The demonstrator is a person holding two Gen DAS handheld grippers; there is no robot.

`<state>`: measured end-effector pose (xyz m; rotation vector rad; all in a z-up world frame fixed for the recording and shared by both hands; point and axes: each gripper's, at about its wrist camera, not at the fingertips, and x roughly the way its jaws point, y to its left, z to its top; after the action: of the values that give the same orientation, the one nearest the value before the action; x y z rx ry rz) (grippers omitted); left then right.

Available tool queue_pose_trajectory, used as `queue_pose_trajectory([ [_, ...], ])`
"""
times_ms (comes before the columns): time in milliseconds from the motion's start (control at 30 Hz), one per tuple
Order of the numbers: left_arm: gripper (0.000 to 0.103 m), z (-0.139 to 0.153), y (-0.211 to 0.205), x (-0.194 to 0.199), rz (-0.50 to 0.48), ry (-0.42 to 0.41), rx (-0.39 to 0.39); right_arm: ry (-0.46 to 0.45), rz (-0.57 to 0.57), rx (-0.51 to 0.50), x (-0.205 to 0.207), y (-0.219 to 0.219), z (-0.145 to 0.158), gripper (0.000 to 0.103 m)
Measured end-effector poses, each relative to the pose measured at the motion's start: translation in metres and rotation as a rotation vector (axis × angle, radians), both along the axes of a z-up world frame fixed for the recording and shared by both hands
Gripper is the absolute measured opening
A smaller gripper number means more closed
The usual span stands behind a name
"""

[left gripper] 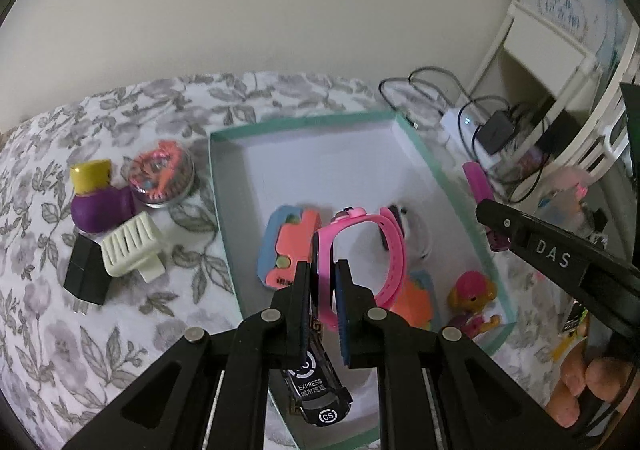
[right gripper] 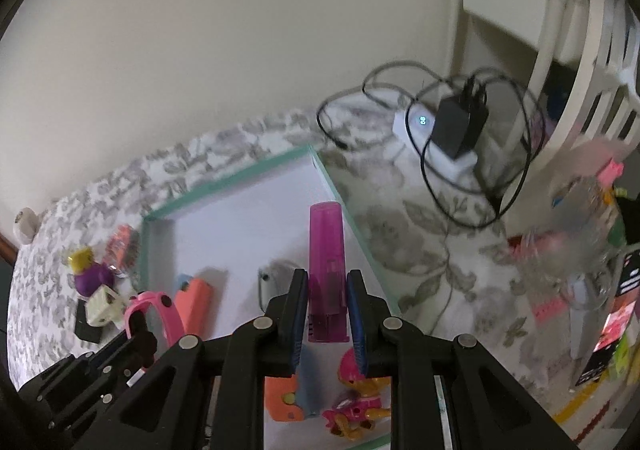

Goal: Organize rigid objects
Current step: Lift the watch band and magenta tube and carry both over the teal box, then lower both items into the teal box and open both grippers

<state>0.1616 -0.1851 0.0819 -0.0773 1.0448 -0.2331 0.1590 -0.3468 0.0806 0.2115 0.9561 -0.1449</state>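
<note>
Left wrist view: the left gripper (left gripper: 324, 270) is clamped on a pink watch (left gripper: 360, 254), its strap pinched between the black fingers, the band looping up above the teal-rimmed box (left gripper: 436, 173). The watch is held over the white box floor. Inside the box are seen an orange-and-blue toy (left gripper: 286, 246), a black toy car (left gripper: 320, 394) marked EXPRESS under the fingers, a pink-and-yellow dog figure (left gripper: 472, 302) near the right wall, and another orange piece (left gripper: 416, 302) beside it. A small white object behind the watch is too hidden to name.

Left of the box, on the floral cloth (left gripper: 120, 330), are a purple bottle with a yellow cap (left gripper: 98, 197), a round tin (left gripper: 162, 177) touching it, a cream slotted block (left gripper: 132, 248) and a black adapter (left gripper: 86, 278) just beside that.

In the right wrist view, the right gripper (right gripper: 327, 290) is closed on a magenta translucent tube (right gripper: 326, 270), gripped near its lower end and pointing forward over the box's right edge. The same gripper is seen at the right edge of the left view, with fingers of a hand (left gripper: 580, 382) below it. A white power strip (right gripper: 436, 141) with a black charger (right gripper: 460, 121) and cables lies beyond the box.
</note>
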Motion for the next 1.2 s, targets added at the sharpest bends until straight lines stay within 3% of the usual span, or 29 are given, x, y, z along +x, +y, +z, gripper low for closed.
queue_pose_trajectory([
  [267, 0.012, -0.014, -0.002, 0.002, 0.002, 0.042, 0.029, 0.099, -0.01, -0.003, 0.005, -0.004, -0.033, 0.021],
  [900, 0.013, -0.028, -0.011, 0.003, -0.025, 0.098, 0.064, 0.142, 0.026, -0.03, 0.009, 0.004, -0.039, 0.021],
  [967, 0.016, -0.029, -0.011, 0.003, -0.021, 0.102, 0.059, 0.146, 0.03, -0.034, 0.01, 0.006, -0.04, 0.022],
  [1033, 0.027, -0.029, -0.011, 0.004, -0.02, 0.102, 0.058, 0.15, 0.03, -0.038, 0.01, 0.006, -0.041, 0.022],
  [1200, 0.028, -0.025, -0.008, 0.004, -0.014, 0.1, 0.043, 0.147, 0.037, -0.037, 0.009, 0.008, -0.037, 0.022],
])
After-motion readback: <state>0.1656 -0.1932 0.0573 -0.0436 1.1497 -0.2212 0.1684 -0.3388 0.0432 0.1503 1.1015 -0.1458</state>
